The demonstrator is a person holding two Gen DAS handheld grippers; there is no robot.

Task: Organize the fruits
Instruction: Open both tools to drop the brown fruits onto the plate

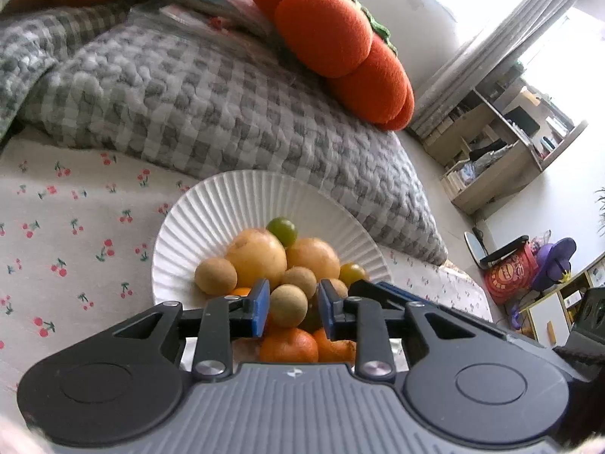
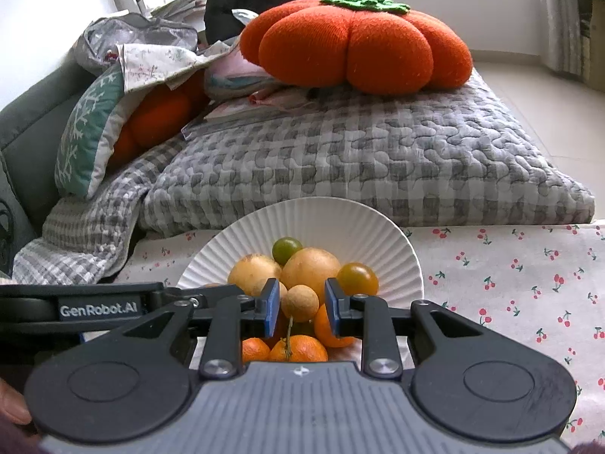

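A white ribbed plate sits on a cherry-print cloth and holds a pile of fruit: two large yellow fruits, several small tan round fruits, green and amber small ones, and mandarins at the near side. My left gripper is open, its blue pads either side of a tan fruit with gaps. My right gripper is open around a tan fruit, also not touching. The left gripper's arm shows in the right wrist view.
A grey checked quilt lies folded right behind the plate, with an orange pumpkin cushion on it. Pillows and clothes pile up at the left. Shelves and bags stand on the floor to the right.
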